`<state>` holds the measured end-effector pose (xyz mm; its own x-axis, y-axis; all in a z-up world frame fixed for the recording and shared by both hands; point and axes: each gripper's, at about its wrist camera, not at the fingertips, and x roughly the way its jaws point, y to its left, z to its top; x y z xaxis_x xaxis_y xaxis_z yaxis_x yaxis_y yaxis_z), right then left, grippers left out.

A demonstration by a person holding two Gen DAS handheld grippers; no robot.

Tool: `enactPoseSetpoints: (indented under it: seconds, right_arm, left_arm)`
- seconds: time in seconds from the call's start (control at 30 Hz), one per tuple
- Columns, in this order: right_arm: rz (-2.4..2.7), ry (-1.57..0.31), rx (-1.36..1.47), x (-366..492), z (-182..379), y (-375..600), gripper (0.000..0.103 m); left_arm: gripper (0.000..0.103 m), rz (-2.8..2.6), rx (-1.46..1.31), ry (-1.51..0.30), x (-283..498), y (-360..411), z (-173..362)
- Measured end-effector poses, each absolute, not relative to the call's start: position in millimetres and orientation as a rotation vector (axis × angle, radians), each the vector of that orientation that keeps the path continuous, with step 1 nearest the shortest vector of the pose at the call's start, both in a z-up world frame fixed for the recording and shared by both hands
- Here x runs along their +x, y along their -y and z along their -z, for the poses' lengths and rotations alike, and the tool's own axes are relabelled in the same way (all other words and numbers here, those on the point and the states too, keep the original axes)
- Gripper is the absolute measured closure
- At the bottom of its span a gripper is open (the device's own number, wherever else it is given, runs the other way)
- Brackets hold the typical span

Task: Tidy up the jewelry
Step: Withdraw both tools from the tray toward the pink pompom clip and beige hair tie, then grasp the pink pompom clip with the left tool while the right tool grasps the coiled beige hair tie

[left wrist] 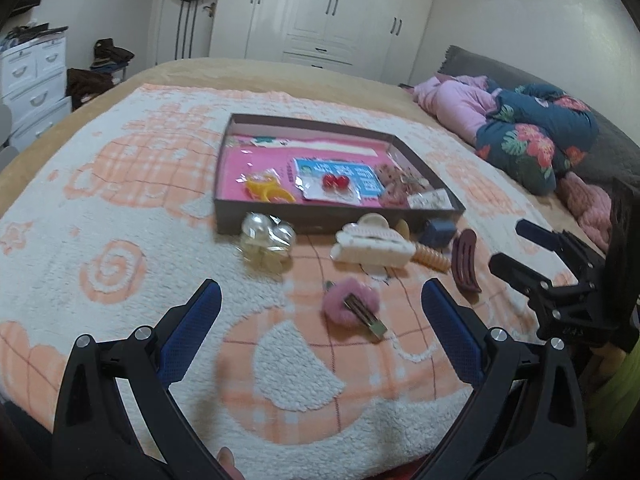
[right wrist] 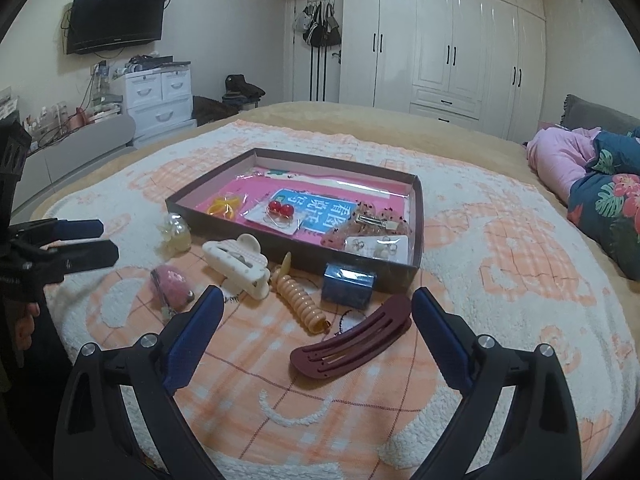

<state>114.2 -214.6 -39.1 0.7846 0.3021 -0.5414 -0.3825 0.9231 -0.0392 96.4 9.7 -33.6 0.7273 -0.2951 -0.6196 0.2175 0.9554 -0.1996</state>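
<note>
Left wrist view: the left tongs stand wide apart and hold nothing, hovering over the bed blanket. The pink fluffy clip lies on the blanket between the two blue pads, its metal bar facing up. It is judged light and soft; the pile will compress, so the stiff metal bar is the better place to grip. Beyond it lie the cream claw clip and a clear bagged item, both just in front of the shallow tray, which already contains several packets and pieces. The right tongs appear at the right edge, apart and empty.

Right wrist view: the right tongs are apart and empty. The dark red hair clip lies on the blanket between the pads, slightly toward the right one. It is judged rigid, smooth plastic, light and possibly slippery; grip across its narrow width near the middle. The ribbed peach clip and a small blue box lie near the tray's front wall.

Surface and room: the fleece blanket is soft and yielding, so items may sink or snag. White wardrobes and a wall television stand behind the bed.
</note>
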Motion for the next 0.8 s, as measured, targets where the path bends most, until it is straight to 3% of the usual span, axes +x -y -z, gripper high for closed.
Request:
enactPoseSetpoints:
  seconds: [0.37,0.8]
  right_arm:
    - [-0.372,-0.600,-0.173,127,52,215,0.017]
    - [-0.409,-0.692,-0.217,158,72,207,0.039]
  left_arm:
    - [0.012,0.317,-0.087,-0.767,105,11,62]
    - [0.036,0.341,-0.106,-0.819,129,20,78]
